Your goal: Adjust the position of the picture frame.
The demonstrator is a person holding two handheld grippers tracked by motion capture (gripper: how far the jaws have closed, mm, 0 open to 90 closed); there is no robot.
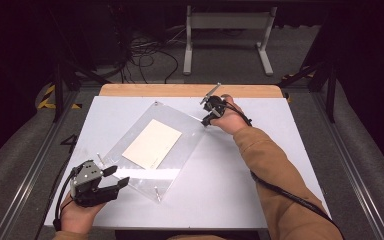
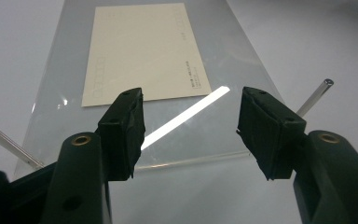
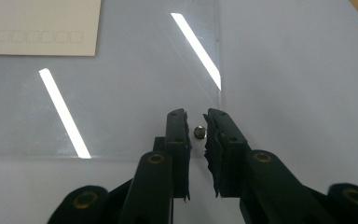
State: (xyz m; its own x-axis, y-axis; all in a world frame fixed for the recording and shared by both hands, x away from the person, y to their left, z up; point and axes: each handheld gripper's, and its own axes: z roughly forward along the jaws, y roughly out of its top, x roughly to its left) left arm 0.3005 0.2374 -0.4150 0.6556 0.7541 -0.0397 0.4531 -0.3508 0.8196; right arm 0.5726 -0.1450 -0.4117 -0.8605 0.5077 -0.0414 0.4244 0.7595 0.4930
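right gripper at the frame's corner screw

the clear acrylic frame (image 1: 155,145) lies flat on the counter (image 1: 230,190), a postcard (image 1: 152,143) under it. the right gripper (image 3: 196,128) has its fingers narrowly apart around a corner screw (image 3: 198,132), seemingly to work it. the left gripper (image 1: 112,177) waits wide apart beside the near edge.

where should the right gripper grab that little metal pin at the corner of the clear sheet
Grip the small metal pin by its round sides, coming straight down from above. It stands upright at the corner of the clear acrylic sheet, so only its top end shows between the jaws in the right gripper view. The right gripper already straddles it, jaws slightly apart, pads not yet pressing.
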